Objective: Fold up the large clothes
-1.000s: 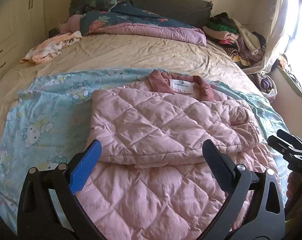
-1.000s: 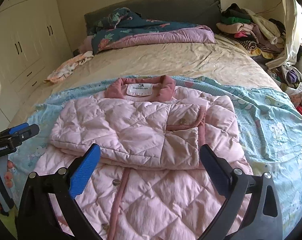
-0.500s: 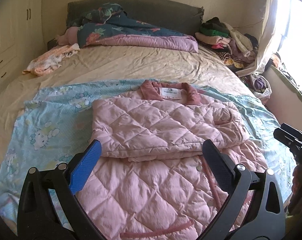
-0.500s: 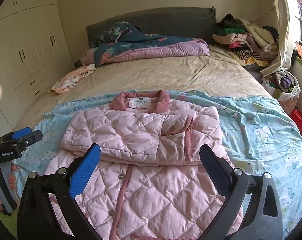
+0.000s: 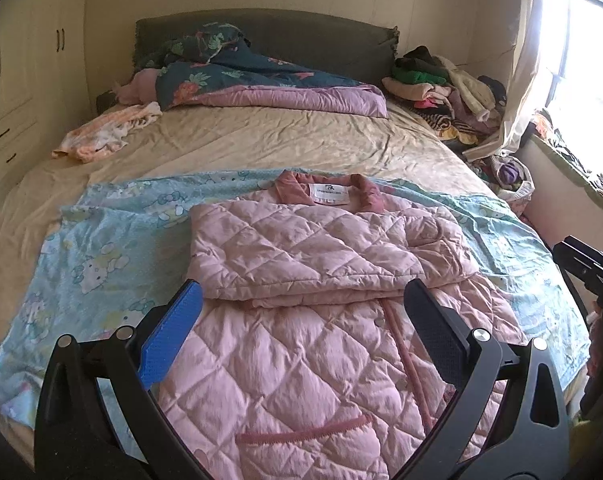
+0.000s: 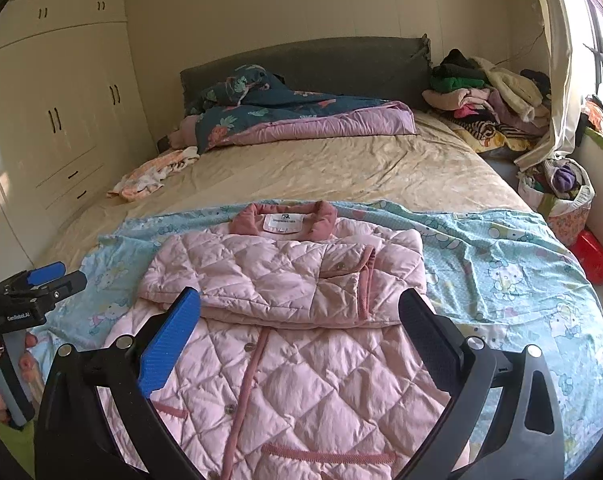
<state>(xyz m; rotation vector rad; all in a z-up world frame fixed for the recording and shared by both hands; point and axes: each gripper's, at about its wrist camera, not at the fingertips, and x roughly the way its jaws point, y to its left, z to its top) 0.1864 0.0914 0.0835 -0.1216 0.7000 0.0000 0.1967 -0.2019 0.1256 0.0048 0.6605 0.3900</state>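
Observation:
A pink quilted jacket (image 5: 301,320) (image 6: 293,320) lies flat on a light blue cartoon-print sheet (image 5: 101,264) (image 6: 501,264) at the foot of the bed. Both sleeves are folded across its chest, and the darker pink collar with a white label points toward the headboard. My left gripper (image 5: 301,312) hovers open above the jacket's lower half, nothing between its fingers. My right gripper (image 6: 301,312) is also open and empty over the same area. Each gripper shows at the edge of the other's view, the right one (image 5: 589,268) and the left one (image 6: 33,292), held by a hand.
A dark floral duvet (image 5: 253,80) and a grey headboard (image 6: 309,64) lie at the far end. A small peach garment (image 5: 105,132) rests on the beige sheet. A clothes heap (image 6: 489,96) and a bag (image 6: 561,196) sit by the window; wardrobes (image 6: 61,120) line the left wall.
Both grippers have pulled back and risen from the jacket, so more of its lower half and the bed shows. The jacket has not moved.

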